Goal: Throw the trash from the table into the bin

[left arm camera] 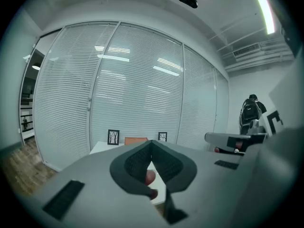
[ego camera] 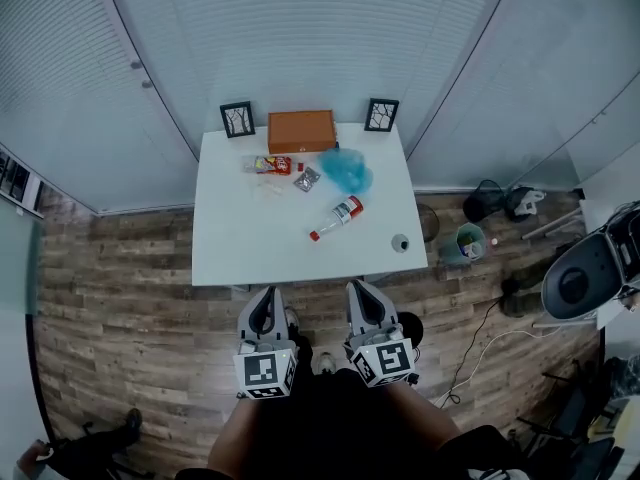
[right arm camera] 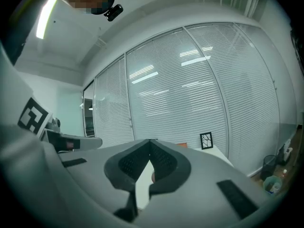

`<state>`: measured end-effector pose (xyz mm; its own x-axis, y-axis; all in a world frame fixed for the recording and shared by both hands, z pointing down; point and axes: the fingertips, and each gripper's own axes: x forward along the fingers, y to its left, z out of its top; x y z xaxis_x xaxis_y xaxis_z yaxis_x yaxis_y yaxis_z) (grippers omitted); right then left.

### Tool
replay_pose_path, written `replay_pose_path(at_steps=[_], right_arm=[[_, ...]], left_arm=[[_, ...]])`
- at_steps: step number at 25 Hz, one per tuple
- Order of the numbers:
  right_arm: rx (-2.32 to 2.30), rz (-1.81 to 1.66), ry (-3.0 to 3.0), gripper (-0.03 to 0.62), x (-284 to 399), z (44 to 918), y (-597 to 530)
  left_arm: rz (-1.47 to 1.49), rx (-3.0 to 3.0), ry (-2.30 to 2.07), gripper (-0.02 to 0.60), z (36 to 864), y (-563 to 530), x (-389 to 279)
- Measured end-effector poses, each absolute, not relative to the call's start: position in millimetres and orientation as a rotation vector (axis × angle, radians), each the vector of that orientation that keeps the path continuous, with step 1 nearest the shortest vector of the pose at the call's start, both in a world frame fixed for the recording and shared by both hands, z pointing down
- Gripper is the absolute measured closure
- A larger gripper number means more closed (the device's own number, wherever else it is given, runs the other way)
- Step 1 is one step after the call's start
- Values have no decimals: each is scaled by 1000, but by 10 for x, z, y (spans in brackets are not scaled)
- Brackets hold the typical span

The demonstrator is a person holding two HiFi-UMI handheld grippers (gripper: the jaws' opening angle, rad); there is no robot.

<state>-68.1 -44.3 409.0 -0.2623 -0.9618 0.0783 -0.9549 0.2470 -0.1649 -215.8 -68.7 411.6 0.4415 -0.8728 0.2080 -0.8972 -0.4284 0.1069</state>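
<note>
close to the person's body, short of the table's near edge, the left gripper (ego camera: 267, 292) and the right gripper (ego camera: 358, 288) sit side by side, both pointing toward the table (ego camera: 230, 238) and touching nothing on it. in the left gripper view the two dark pads meet at their tips, pressed together, with nothing clamped between them. the right gripper view shows the same: jaws pressed together and empty.

beyond them the white table carries the trash, all of it in the far half and well apart from both grippers. a clear bottle (ego camera: 338, 217) with a red cap lies on its side near the middle, set at a slant. just behind it is a crumpled blue plastic bag (ego camera: 347, 171). beside the bag, toward the left, lie a small silvery wrapper (ego camera: 307, 179) and a red and yellow snack packet (ego camera: 271, 165). an orange-brown box (ego camera: 301, 131) stands at the back edge between two picture frames (ego camera: 237, 119) (ego camera: 381, 114). a small round object (ego camera: 400, 243), too small to identify, rests near the front right corner.

the bin (ego camera: 470, 243) stands on the wooden floor (ego camera: 120, 298) just off the table's right side, with something greenish inside. white blinds (ego camera: 300, 38) cover the walls behind.
</note>
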Motion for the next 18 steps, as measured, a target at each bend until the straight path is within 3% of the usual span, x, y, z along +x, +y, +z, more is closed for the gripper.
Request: replay_pose_path(at_steps=[18], right_arm=[[-2086,-337,2323,591,-557,4188,-1953]], left_arm=[[196,2547,-1323,583,4194,-2348,-1955]])
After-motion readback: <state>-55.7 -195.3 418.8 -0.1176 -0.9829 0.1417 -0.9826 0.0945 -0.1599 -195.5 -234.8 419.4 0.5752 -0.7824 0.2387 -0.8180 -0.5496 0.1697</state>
